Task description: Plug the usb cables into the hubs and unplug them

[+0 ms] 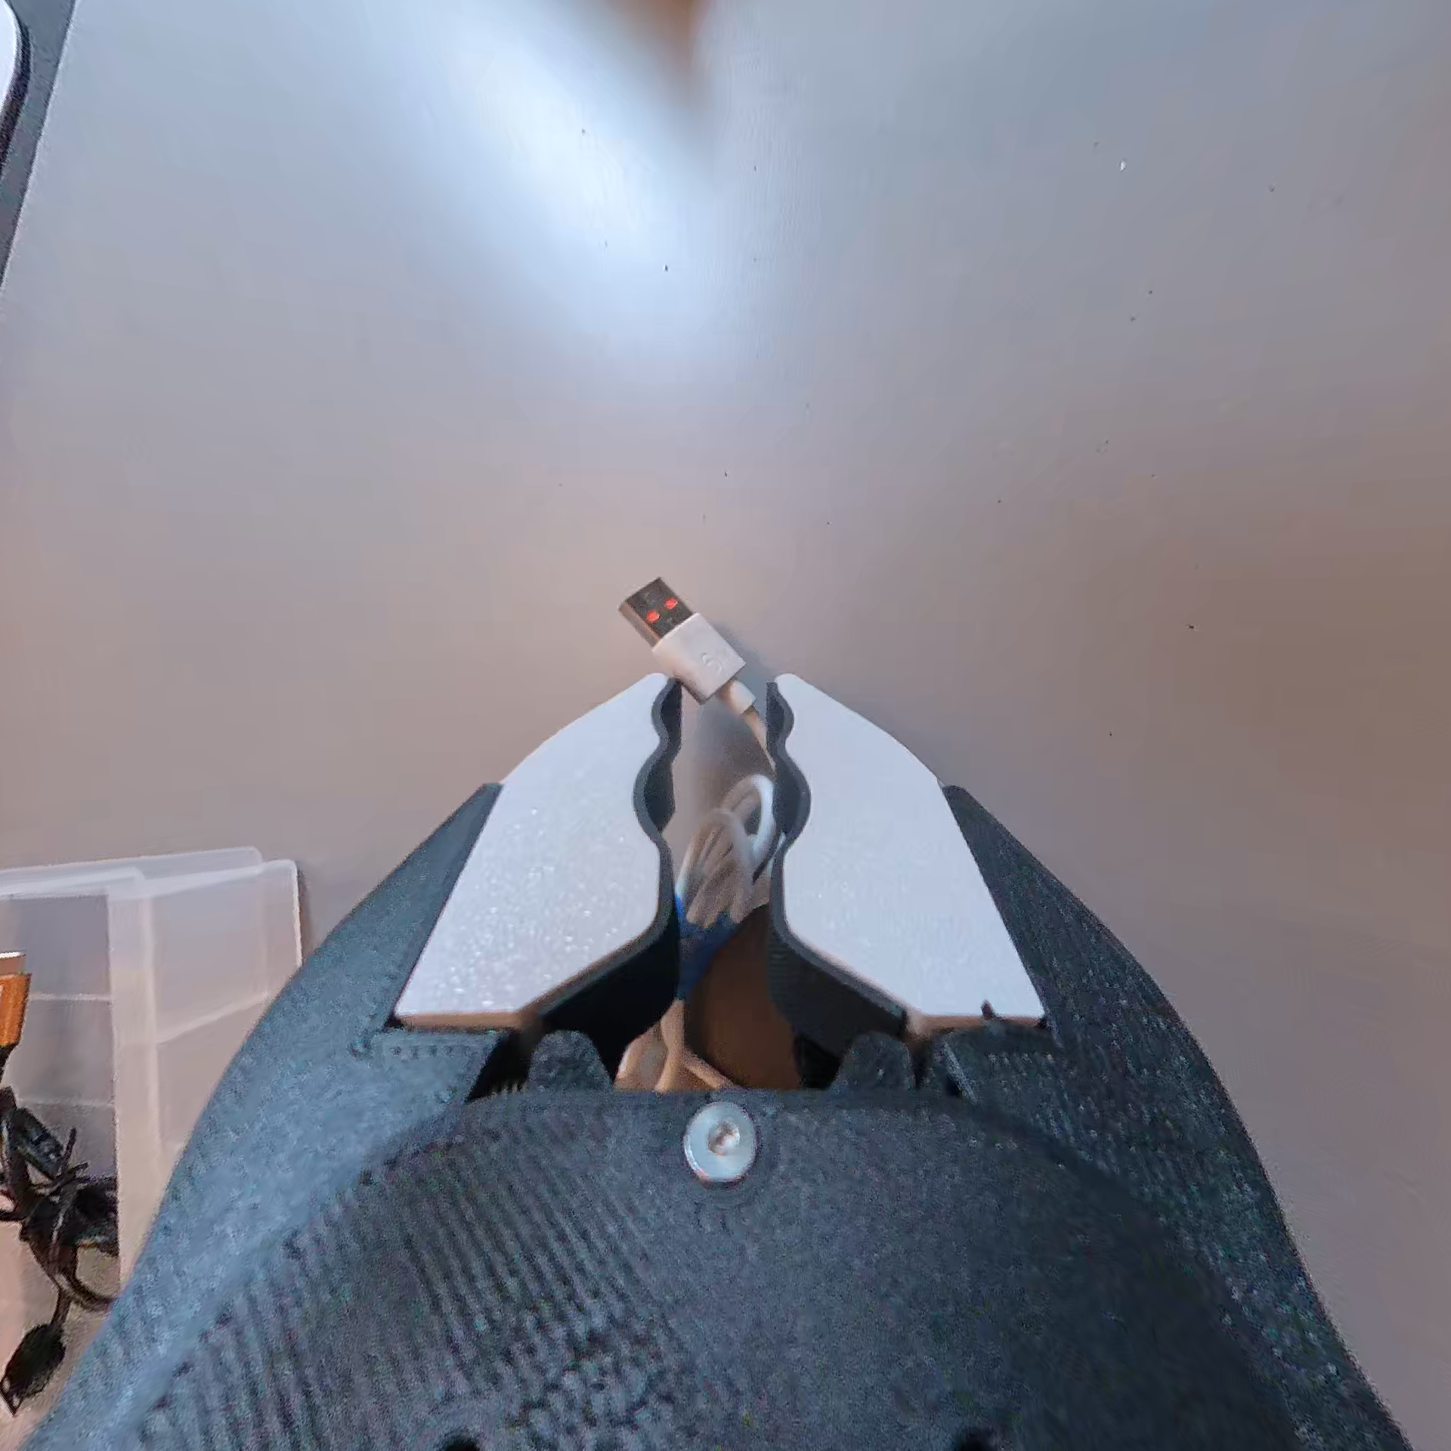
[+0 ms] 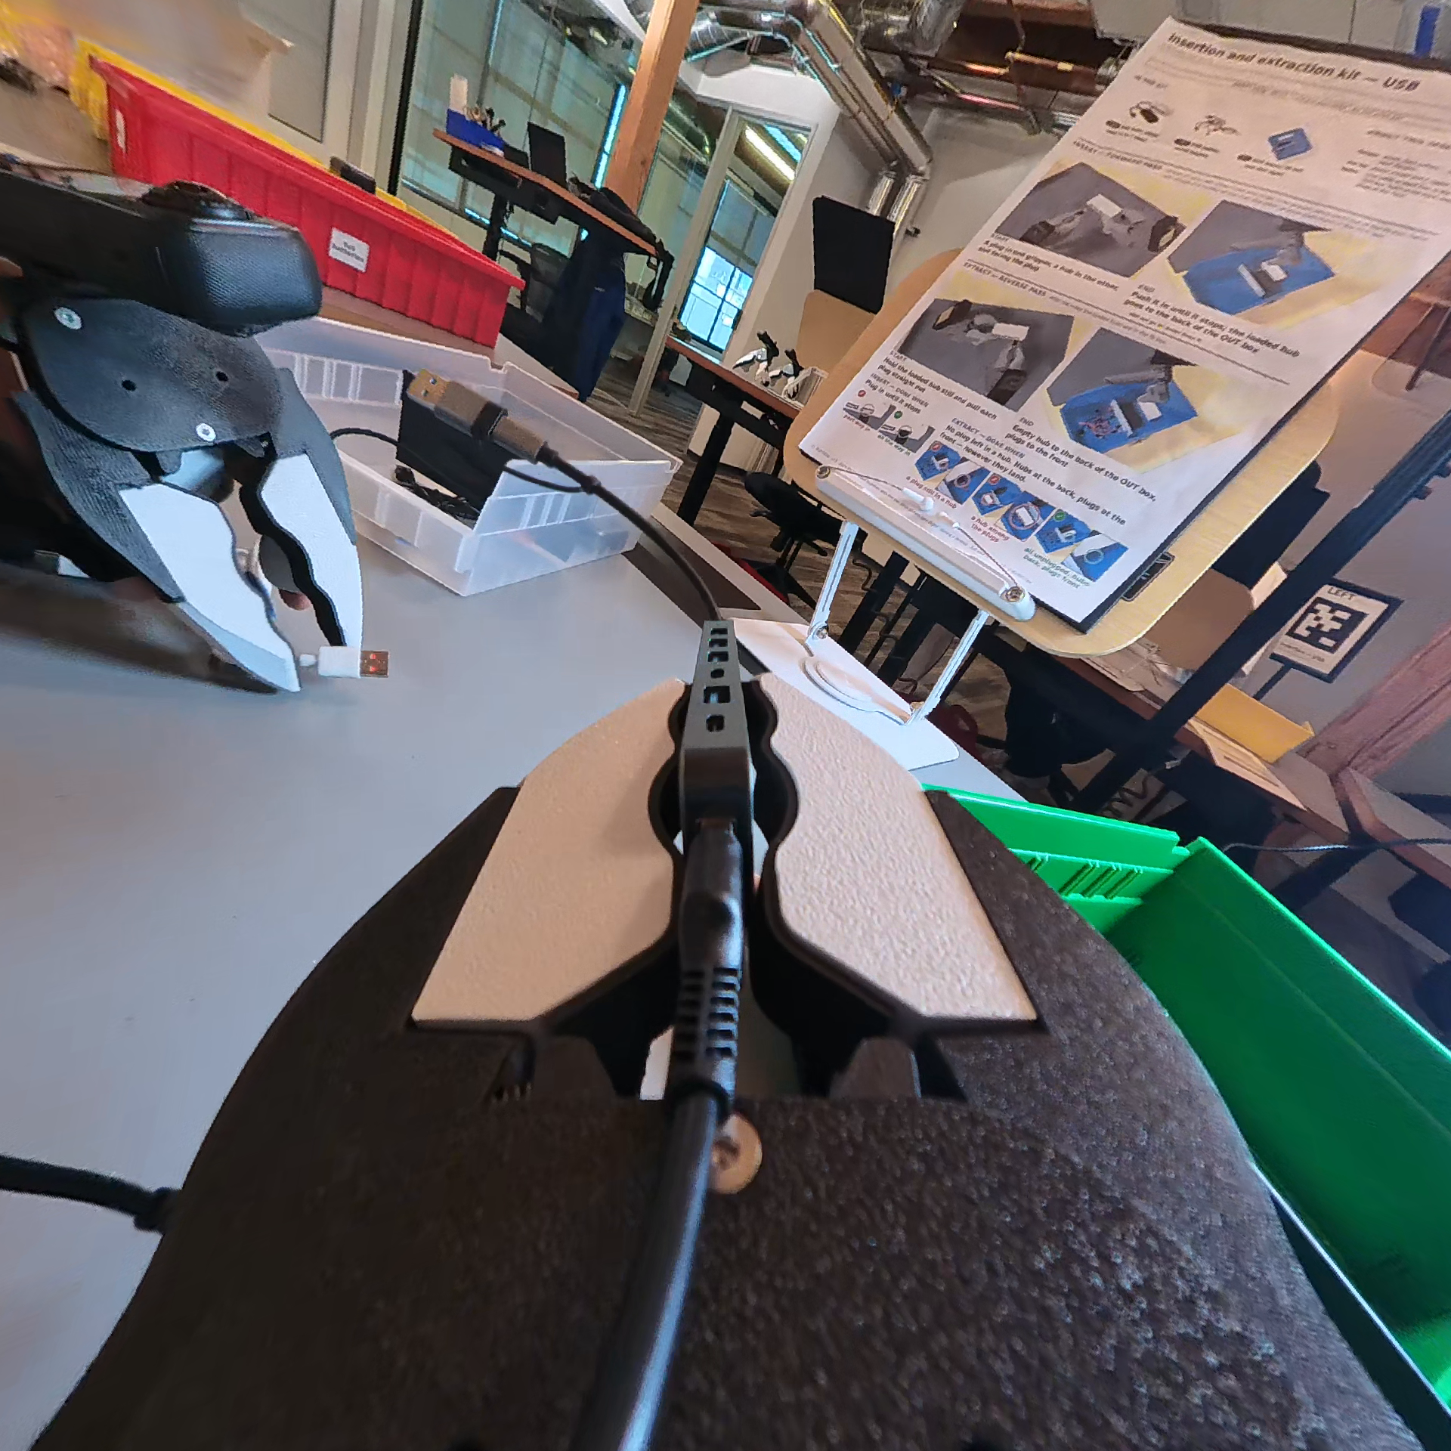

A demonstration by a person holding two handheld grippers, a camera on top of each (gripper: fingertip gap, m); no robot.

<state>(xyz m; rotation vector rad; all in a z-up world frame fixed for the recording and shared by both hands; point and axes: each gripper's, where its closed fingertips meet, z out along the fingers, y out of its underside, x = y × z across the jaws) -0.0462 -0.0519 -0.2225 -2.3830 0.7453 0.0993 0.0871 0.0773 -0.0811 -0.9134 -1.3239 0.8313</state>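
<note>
In the left wrist view my left gripper is shut on a white USB cable. Its white plug with a metal end sticks out past the fingertips, just above the grey table. The right wrist view shows the same left gripper low over the table with the plug pointing right. My right gripper is shut on a slim black USB hub, held edge-up with its ports facing up. A black cable runs back from the hub over the gripper. The hub and the white plug are apart.
Another black cable leads from the hub's far end to a grey plug resting on a clear plastic bin. A green bin is at the right, a red bin behind. A printed sheet on a stand stands at the table's far edge. A clear bin and black cables are at the left.
</note>
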